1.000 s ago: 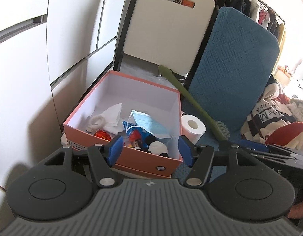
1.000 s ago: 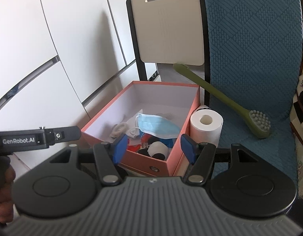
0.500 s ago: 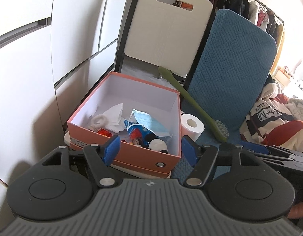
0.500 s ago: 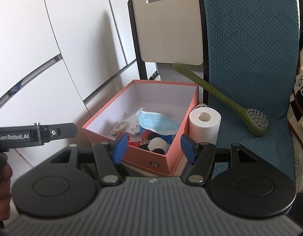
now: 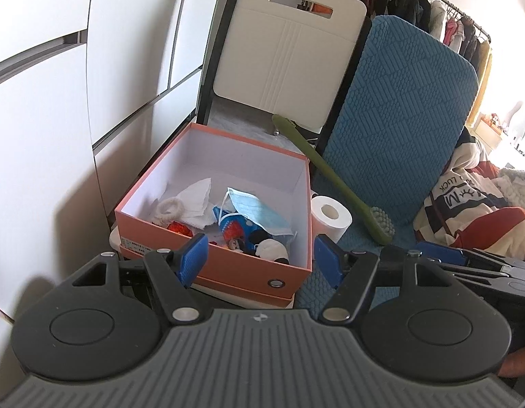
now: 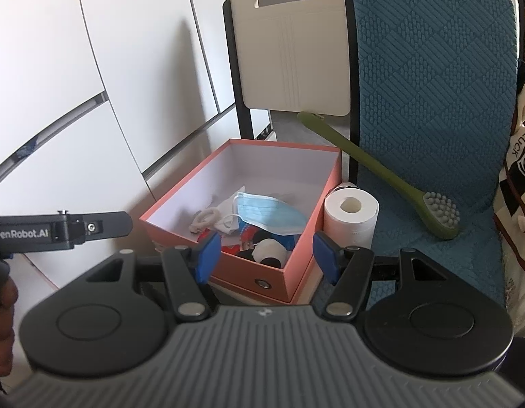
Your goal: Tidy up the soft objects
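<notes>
An orange box [image 5: 228, 268] [image 6: 180, 200] with a white inside stands on a chair seat. It holds a blue face mask [image 5: 259, 212] [image 6: 269, 212], a white cloth [image 5: 197, 200], a white hair tie [image 5: 167, 207] [image 6: 206, 217], a red item [image 5: 177, 227] and a black-and-white plush [image 5: 271, 248] [image 6: 269, 250]. My left gripper [image 5: 259, 261] hangs open in front of the box's near wall with nothing between its blue pads. My right gripper [image 6: 267, 255] is also open and empty, a little back from the box's near right corner.
A toilet paper roll [image 5: 330, 214] [image 6: 350, 214] stands right of the box. A green long-handled brush [image 5: 330, 176] [image 6: 381, 173] leans on the blue quilted cushion [image 5: 398, 119] [image 6: 432, 85]. A white chair back [image 5: 286, 40] rises behind. White cabinet doors [image 5: 41, 102] close the left. Striped clothing [image 5: 473, 210] lies right.
The left gripper's jaws have spread a little wider, and both cameras have drawn back slightly from the box. The box's contents have not moved.
</notes>
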Motion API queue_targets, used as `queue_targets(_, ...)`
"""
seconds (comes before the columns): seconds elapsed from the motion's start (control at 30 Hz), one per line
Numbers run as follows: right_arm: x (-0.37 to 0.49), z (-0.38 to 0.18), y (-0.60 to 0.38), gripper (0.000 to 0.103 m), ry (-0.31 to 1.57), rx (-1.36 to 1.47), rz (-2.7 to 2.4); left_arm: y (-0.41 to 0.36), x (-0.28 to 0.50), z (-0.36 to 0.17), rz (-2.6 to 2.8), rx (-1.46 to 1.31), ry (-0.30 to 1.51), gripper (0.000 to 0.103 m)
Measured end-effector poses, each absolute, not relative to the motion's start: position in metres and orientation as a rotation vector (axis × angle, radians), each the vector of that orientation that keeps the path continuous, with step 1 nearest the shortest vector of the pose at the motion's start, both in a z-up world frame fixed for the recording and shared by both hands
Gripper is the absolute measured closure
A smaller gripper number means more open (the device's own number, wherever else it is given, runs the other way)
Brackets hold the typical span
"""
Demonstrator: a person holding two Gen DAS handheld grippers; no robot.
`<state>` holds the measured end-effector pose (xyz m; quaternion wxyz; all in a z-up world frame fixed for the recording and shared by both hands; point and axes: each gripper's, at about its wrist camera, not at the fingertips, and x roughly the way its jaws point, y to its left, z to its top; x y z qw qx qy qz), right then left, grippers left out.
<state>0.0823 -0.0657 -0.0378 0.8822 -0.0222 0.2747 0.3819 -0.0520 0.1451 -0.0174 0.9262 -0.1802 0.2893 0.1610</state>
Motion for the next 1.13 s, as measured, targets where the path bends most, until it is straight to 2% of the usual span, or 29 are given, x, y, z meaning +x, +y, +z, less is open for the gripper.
queue_targets(0.07,0.083,-0.038,-0.066,0.04,0.575,-0.046,0.788,0.145,-0.052,-0.017,0.331,-0.362,0.59,0.015)
queue_targets(0.2,0.087,-0.038,-0.068,0.04,0.582,-0.047,0.788,0.144,-0.054,-0.018,0.341,-0.34,0.578,0.008)
queue_targets(0.27,0.088,-0.037,-0.069,0.036,0.574,-0.055,0.793,0.146,-0.054,-0.019,0.345,-0.352,0.581,0.004)
queue_targets(0.3,0.088,-0.037,-0.069,0.02,0.571,-0.062,0.793,0.147,-0.055,-0.019,0.35,-0.355,0.581,0.003)
queue_targets(0.37,0.087,-0.037,-0.07,0.0,0.558,-0.069,0.793,0.148,-0.054,-0.02,0.356,-0.359,0.583,0.001)
queue_targets(1.13,0.093,-0.039,-0.072,0.0,0.561,-0.064,0.79,0.148,-0.054,-0.023,0.404,-0.343,0.63,0.0)
